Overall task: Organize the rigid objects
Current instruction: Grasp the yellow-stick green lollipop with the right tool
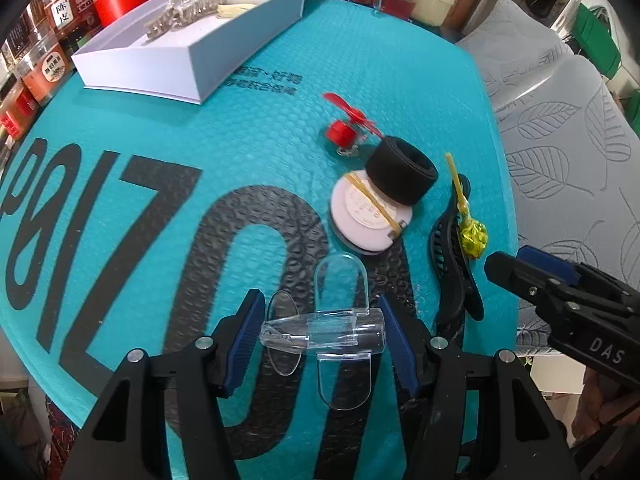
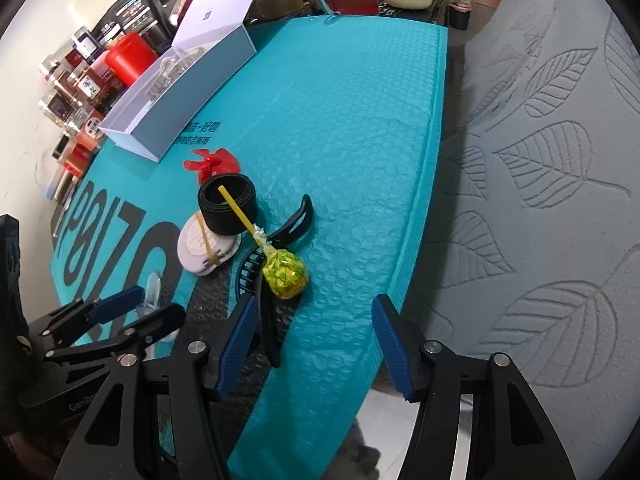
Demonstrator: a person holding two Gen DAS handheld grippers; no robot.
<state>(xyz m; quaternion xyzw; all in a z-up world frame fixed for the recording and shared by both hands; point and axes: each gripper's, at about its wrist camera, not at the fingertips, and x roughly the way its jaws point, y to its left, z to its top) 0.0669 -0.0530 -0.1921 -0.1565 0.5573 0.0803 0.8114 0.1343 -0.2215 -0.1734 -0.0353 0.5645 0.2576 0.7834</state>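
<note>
We see a teal bubble mailer (image 1: 280,128) covering the desk. Near its far left corner sits an open white box (image 1: 160,68) with a clear hair claw (image 1: 188,12) inside. At the near edge, our left tongs (image 1: 322,334) clench a clear plastic airplane (image 1: 324,330). Right of centre cluster a red propeller (image 1: 350,118), a black roll (image 1: 402,176), a white disc (image 1: 366,216), a black comb (image 1: 452,264) and a yellow lollipop (image 1: 472,236). Our right tongs (image 2: 314,344) hang released over the mailer's right edge.

L gripper (image 1: 322,338) jaws clamped, R gripper (image 2: 312,344) jaws apart
</note>
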